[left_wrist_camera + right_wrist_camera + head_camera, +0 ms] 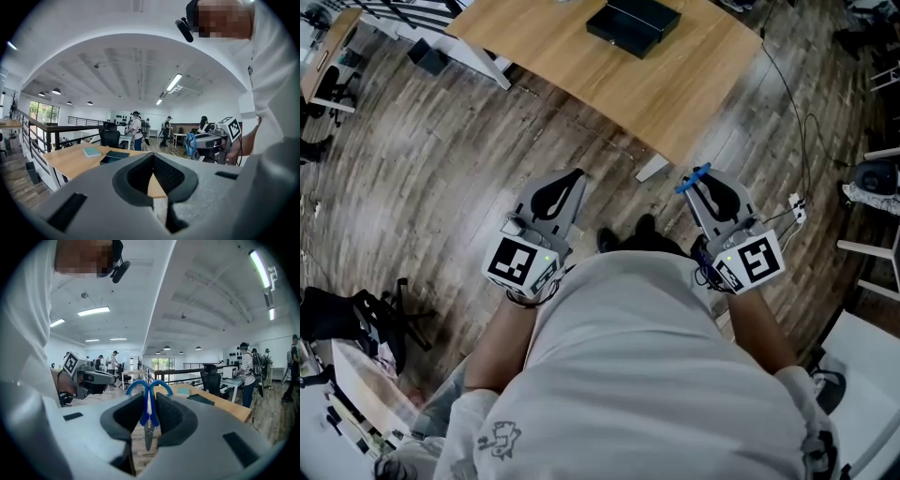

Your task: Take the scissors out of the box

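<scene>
Right gripper view: one pair of scissors [146, 411] clamped in the right gripper [150, 398] — out of the box. Left gripper [153, 161] closed, empty. One black box [634, 24] on the tabletop [581, 70] — well apart.

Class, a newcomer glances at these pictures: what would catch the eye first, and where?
The blue-handled scissors stand out first, clamped in the right gripper above the plank floor. Ahead, a black box lies on the wooden table, and the left gripper is shut and empty.
</scene>
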`<action>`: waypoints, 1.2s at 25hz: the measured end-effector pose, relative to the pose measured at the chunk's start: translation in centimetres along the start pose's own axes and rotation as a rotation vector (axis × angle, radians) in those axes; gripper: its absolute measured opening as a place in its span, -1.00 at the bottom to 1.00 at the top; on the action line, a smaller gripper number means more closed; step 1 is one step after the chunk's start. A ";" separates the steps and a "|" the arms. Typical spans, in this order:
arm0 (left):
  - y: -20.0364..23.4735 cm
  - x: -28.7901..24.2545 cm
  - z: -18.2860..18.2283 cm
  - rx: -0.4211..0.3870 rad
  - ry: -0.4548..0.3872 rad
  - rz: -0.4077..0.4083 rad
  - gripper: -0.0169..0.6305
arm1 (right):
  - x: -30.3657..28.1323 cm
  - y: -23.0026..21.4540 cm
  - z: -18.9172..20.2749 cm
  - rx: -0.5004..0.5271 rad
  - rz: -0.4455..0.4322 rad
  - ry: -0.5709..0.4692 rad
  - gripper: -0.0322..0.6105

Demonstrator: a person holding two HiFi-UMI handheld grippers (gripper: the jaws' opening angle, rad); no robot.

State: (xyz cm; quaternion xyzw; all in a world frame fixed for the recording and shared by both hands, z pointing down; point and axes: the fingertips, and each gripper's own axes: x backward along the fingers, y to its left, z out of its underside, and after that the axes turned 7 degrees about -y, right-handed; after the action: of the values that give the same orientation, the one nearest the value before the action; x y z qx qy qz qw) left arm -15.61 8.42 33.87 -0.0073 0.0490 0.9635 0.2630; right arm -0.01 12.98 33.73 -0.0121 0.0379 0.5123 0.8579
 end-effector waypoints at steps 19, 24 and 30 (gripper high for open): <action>0.9 0.3 -0.7 0.003 -0.021 -0.011 -0.93 | 0.3 0.0 -1.2 0.021 0.020 -0.047 -0.61; 0.6 0.3 -0.7 0.001 -0.023 -0.011 -0.93 | 0.5 0.0 -1.2 0.026 0.017 -0.048 -0.61; 0.5 0.5 -0.7 0.001 -0.018 -0.011 -0.93 | 0.5 -0.1 -1.6 0.033 0.014 -0.053 -0.62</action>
State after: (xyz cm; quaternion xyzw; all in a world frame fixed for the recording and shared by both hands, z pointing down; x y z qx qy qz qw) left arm -16.29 8.20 33.20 0.0012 0.0473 0.9620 0.2689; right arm 0.25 13.29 32.14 0.0159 0.0238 0.5179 0.8550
